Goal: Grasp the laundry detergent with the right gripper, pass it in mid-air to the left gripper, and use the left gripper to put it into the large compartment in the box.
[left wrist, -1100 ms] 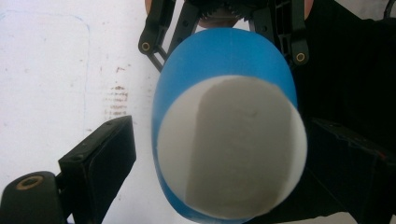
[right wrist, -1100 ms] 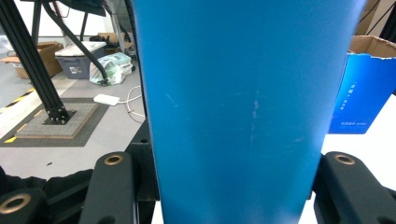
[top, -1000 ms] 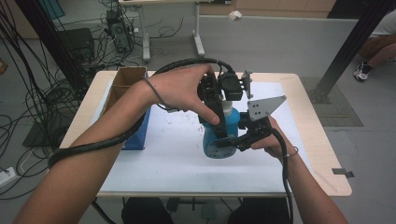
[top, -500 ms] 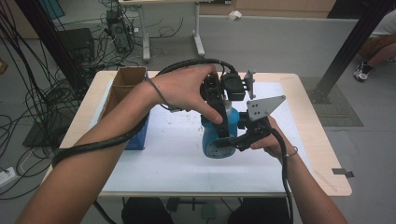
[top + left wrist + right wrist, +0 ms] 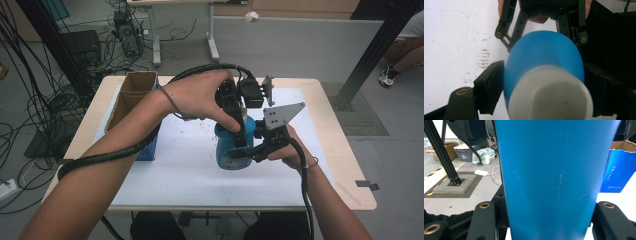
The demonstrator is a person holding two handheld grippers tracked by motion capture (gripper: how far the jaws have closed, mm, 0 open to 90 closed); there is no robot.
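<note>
A blue bottle (image 5: 227,150) with a white cap (image 5: 549,100) stands upright on the white mat (image 5: 175,170). My right gripper (image 5: 237,157) comes in level from the right and is shut on the bottle's lower body (image 5: 549,182), one jaw on each side. My left gripper (image 5: 236,131) points straight down over the bottle's top. Its jaws have just been closing, and its pads (image 5: 491,87) now sit against the two sides of the cap, above the blue shoulder (image 5: 544,52). A hand covers most of the left gripper in the high view.
An open cardboard box (image 5: 132,90) stands at the table's far left, with a blue carton (image 5: 150,147) in front of it, the blue carton (image 5: 619,170) also showing behind the bottle. The table edge (image 5: 345,165) runs to the right. Cables trail from both grippers.
</note>
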